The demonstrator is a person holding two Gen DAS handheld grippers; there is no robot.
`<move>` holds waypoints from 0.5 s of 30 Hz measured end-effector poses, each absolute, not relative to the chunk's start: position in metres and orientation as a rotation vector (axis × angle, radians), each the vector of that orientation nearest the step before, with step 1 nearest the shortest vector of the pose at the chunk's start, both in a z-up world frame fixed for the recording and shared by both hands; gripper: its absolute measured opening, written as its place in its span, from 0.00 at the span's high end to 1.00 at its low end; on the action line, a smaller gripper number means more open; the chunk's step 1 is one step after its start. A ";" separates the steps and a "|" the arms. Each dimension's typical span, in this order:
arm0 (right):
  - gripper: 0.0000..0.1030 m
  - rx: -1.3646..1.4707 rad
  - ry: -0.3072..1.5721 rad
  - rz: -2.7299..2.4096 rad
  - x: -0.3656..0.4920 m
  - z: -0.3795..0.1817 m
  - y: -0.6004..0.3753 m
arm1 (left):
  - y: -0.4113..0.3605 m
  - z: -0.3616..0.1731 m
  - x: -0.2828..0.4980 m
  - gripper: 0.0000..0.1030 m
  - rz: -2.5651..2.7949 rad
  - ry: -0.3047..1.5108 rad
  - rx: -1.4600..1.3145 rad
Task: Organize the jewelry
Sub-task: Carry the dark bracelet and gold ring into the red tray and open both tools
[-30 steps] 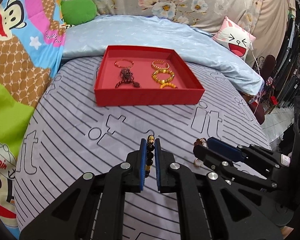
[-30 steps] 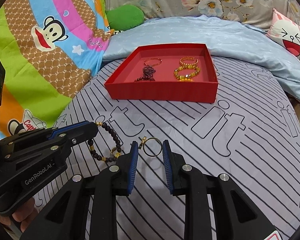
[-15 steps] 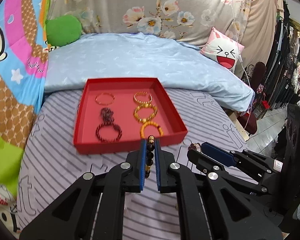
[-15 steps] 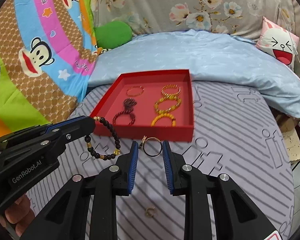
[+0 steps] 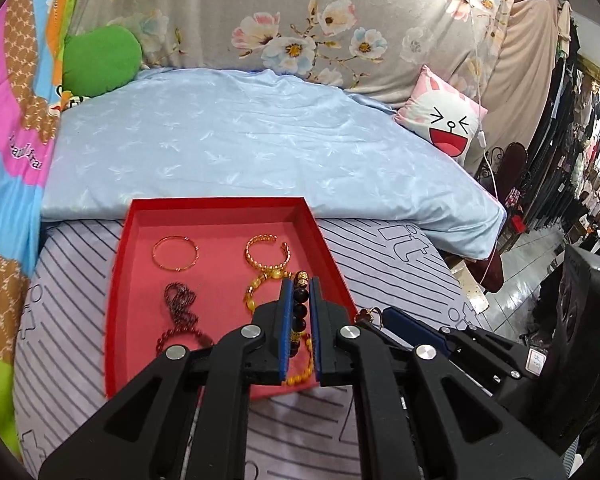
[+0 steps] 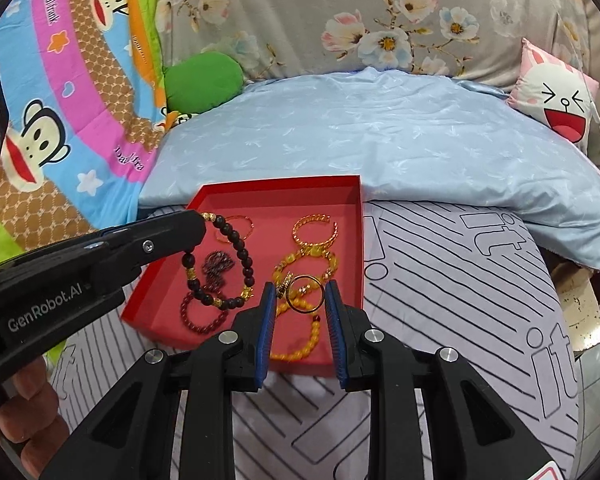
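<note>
Right wrist view: my left gripper pinches the black bead bracelet and my right gripper clamps the gold ring, both hanging above the red tray, ready, I judge, for dropping beside the bracelets there.

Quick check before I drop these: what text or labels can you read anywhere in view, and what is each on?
"GenRobot.AI": on the side of the left gripper.
"it": printed large, repeated, on the striped bedsheet.
Cursive wording on the cartoon monkey blanket: too distorted to read.
White sticker on the right gripper: too small to read.
</note>
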State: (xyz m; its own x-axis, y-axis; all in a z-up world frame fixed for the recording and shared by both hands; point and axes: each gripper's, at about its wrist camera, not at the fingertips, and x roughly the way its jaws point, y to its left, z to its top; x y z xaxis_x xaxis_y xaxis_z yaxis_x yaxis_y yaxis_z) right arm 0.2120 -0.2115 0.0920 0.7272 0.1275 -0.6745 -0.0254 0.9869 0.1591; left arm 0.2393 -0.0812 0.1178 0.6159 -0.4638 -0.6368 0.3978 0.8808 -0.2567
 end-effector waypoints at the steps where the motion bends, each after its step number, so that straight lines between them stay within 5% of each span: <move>1: 0.77 0.151 0.759 0.083 0.218 0.089 -0.213 | -0.082 0.113 0.248 0.92 -0.496 0.773 -0.104; 15: 0.77 0.136 0.846 0.088 0.286 0.045 -0.198 | -0.047 0.021 0.322 0.92 -0.375 0.960 -0.139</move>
State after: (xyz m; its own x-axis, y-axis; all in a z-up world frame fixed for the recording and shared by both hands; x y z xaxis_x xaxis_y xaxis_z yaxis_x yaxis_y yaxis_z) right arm 0.2858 -0.1975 0.0445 0.6600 0.1319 -0.7396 -0.0237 0.9876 0.1549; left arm 0.3222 -0.0473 0.0214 0.5152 -0.3718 -0.7722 0.2499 0.9270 -0.2796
